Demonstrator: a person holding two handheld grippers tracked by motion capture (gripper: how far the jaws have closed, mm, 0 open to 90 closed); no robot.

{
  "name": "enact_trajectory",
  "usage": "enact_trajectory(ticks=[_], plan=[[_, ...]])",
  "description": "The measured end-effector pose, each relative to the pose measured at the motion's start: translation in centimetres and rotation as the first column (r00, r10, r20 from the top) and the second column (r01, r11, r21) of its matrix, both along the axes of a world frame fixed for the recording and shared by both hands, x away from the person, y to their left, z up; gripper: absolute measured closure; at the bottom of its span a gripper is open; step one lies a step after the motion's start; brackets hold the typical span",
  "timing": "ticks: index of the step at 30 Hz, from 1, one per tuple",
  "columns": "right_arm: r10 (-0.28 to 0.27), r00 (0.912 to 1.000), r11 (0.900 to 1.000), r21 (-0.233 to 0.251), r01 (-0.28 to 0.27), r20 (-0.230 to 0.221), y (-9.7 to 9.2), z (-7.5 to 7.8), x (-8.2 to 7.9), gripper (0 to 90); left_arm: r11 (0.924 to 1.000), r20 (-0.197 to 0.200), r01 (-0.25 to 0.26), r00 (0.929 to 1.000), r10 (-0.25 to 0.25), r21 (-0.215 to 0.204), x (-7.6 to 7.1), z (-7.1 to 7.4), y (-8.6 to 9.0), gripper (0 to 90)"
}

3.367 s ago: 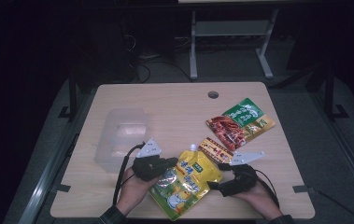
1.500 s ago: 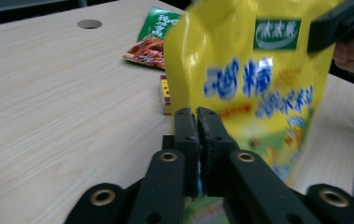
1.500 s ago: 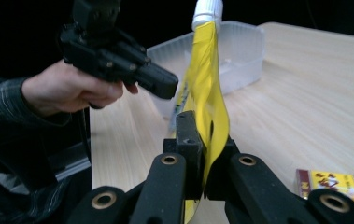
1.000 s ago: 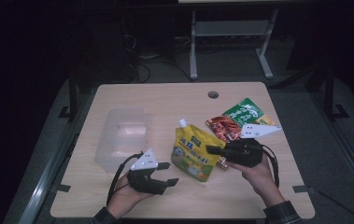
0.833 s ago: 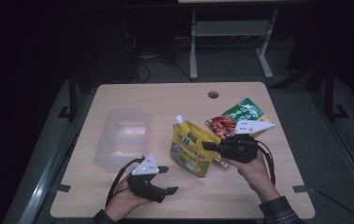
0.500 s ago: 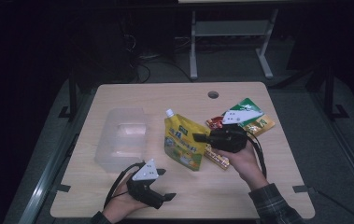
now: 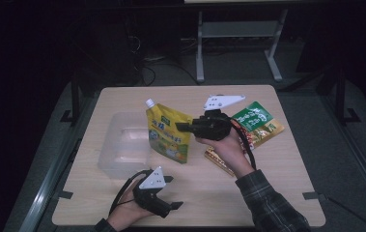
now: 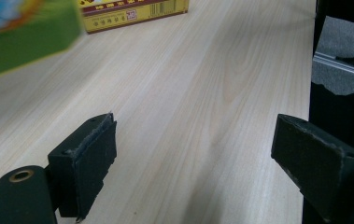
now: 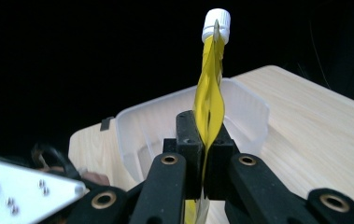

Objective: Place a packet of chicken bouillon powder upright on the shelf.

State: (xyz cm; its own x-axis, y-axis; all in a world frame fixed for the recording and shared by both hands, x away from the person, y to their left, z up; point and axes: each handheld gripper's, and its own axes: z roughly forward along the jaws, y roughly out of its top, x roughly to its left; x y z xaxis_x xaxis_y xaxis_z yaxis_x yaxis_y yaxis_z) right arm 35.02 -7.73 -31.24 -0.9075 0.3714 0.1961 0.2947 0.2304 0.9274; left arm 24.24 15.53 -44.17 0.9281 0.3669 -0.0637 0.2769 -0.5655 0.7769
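A yellow spouted pouch point(image 7: 168, 136) with a white cap point(image 7: 149, 103) hangs upright above the table beside the clear plastic bin point(image 7: 118, 157). My right gripper point(image 7: 184, 127) is shut on the pouch's right edge. In the right gripper view the pouch point(image 9: 210, 93) stands edge-on between the pressed pads, with the bin point(image 9: 151, 121) behind it. My left gripper point(image 7: 172, 192) rests low near the table's front edge. Its jaws have just been opening and now stand open with nothing between them point(image 8: 207, 163).
A green snack packet point(image 7: 257, 118) and a red one point(image 7: 218, 158) lie right of the pouch, partly under my right forearm. A yellow and red pack point(image 8: 132, 14) lies ahead of the left jaws. Bare wood point(image 7: 229, 203) spans the front of the table.
My right gripper has carried the pouch left and upward, toward the bin. The left gripper, which held the pouch earlier, has let go and sits by the front edge with wider jaws.
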Motion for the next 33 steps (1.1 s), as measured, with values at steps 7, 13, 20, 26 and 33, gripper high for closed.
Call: enact_trajectory(ticks=[7, 13, 20, 26, 33], plan=[[0.034, 0.9994, 0.9993, 0.016, -0.034, 0.010, 2.5, 1.1, 0.8, 87.3, 0.9999, 0.002, 0.010, 0.9999, -0.010, 0.006, 0.0, -0.1, -0.1, 13.5], [0.056, 0.9983, 0.9980, 0.028, -0.057, 0.017, 4.5, 1.6, 1.3, 87.3, 0.9997, 0.006, 0.022, 0.9997, -0.022, 0.009, 0.0, -0.2, -0.1, 13.5], [0.089, 0.9959, 0.9956, 0.028, -0.090, 0.009, 7.4, 1.4, 2.1, 87.3, 0.9995, 0.008, 0.031, 0.9995, -0.031, 0.005, 0.0, -0.2, -0.1, 13.5], [0.117, 0.9932, 0.9922, 0.046, -0.116, -0.007, 9.7, 1.0, 2.9, 87.3, 0.9992, 0.009, 0.039, 0.9992, -0.039, 0.003, 0.0, -0.2, -0.1, 13.5], [0.143, 0.9895, 0.9889, 0.047, -0.141, -0.025, 11.7, 0.1, 3.6, 87.3, 0.9990, 0.005, 0.045, 0.9990, -0.045, -0.003, -0.1, -0.3, -0.2, 13.6]])
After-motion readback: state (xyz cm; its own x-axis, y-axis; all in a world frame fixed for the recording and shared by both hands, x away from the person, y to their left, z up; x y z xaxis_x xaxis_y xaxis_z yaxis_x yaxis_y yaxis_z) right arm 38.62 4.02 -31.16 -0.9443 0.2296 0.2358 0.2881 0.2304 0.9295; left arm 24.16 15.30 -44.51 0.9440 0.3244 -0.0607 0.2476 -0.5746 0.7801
